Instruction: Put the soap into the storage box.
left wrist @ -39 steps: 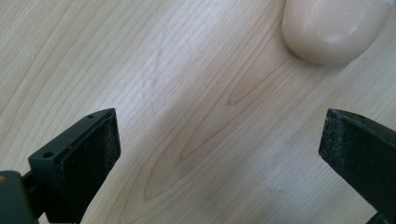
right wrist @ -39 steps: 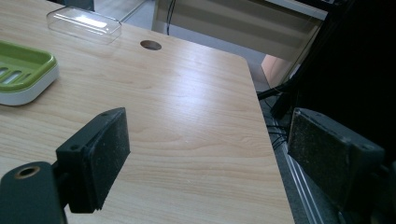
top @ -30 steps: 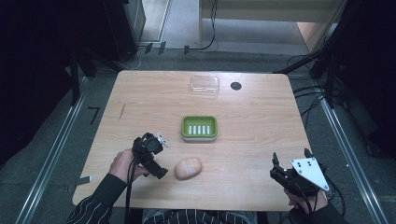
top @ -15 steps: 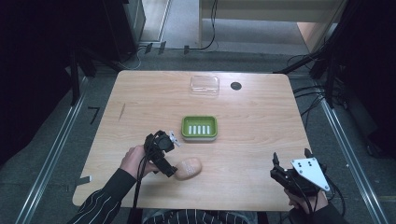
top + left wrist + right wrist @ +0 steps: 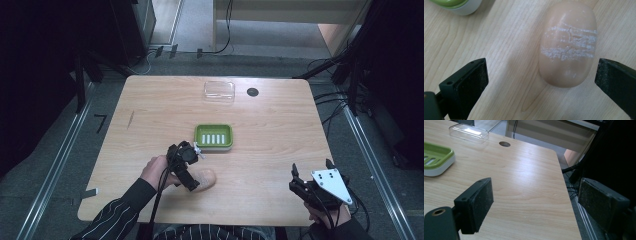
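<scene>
Left gripper hangs over soap bar w/ jaws spread wide, bar between them, nothing gripped; bar lies lower centre of high view on table. Green soap dish just above it, clear lid near top edge. Right gripper released, lower right, well apart.

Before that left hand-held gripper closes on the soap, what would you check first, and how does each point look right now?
1. Left hand-held gripper jaws open wide: ok.
2. Soap bar between the jaws: not ok, it sits off-centre, close to one jaw.
3. Jaws not yet touching the soap: ok.
4. Soap lying flat on the table: ok.
5. Green soap dish empty and upright: ok.
6. Right hand-held gripper open, at the near right table edge, out of the way: ok.
</scene>
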